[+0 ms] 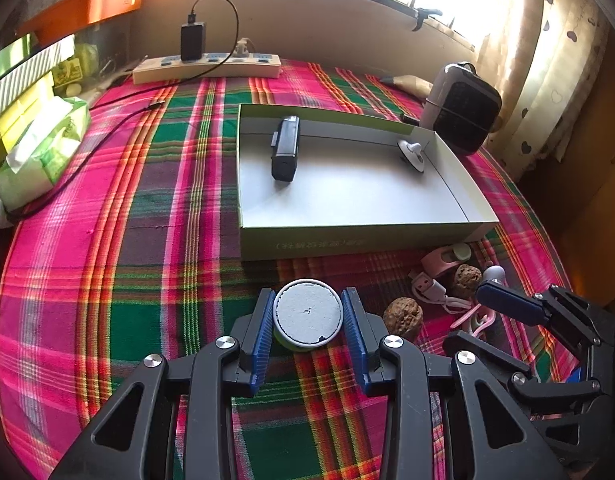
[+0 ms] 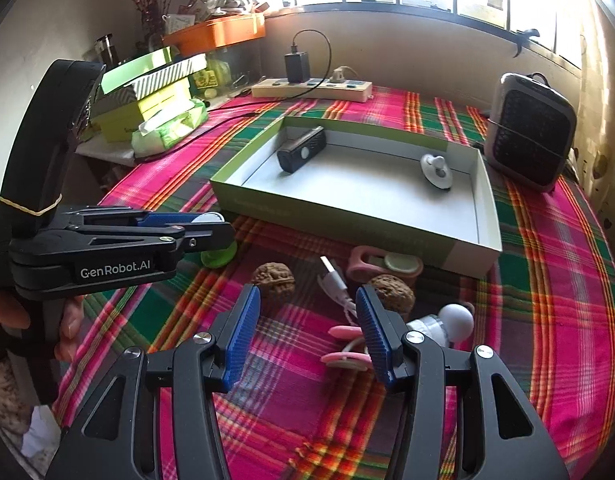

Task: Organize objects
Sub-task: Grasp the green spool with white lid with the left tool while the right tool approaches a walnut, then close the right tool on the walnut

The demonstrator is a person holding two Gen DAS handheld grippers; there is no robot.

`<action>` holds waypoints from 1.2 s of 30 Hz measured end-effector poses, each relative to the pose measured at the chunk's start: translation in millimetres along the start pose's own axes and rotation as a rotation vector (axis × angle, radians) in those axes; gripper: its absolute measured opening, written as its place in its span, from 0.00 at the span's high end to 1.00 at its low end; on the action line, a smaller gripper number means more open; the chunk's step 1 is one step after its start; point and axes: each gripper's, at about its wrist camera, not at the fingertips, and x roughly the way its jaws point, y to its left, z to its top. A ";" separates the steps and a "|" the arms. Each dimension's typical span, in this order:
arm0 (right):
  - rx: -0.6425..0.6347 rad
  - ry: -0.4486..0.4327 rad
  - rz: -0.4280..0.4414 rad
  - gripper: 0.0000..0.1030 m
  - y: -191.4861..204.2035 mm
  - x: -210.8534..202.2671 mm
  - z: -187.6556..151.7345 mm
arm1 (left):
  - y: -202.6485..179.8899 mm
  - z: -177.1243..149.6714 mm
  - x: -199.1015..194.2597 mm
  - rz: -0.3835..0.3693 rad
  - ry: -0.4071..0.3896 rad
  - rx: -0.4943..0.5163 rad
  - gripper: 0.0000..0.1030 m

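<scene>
Between the blue pads of the left gripper (image 1: 307,316) sat a small round tin (image 1: 308,313) with a grey lid, its jaws clenched on the sides of it, just above the plaid surface (image 1: 147,240). Beside it, the right gripper (image 2: 307,328) hung with jaws released and nothing between them, over a pink cable (image 2: 343,344). Two walnuts (image 2: 274,276) lay near a white plug (image 2: 335,280) and a white ball (image 2: 456,318). Farther off, the shallow box (image 1: 347,236) held a black device (image 1: 285,148) and a white knob (image 1: 413,154). A power strip (image 1: 207,67) lay against the wall.
</scene>
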 end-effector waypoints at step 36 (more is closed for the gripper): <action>-0.031 0.065 0.029 0.68 20.4 41.6 8.2 | 24.7 -2.3 7.1 -0.001 0.019 -0.031 0.69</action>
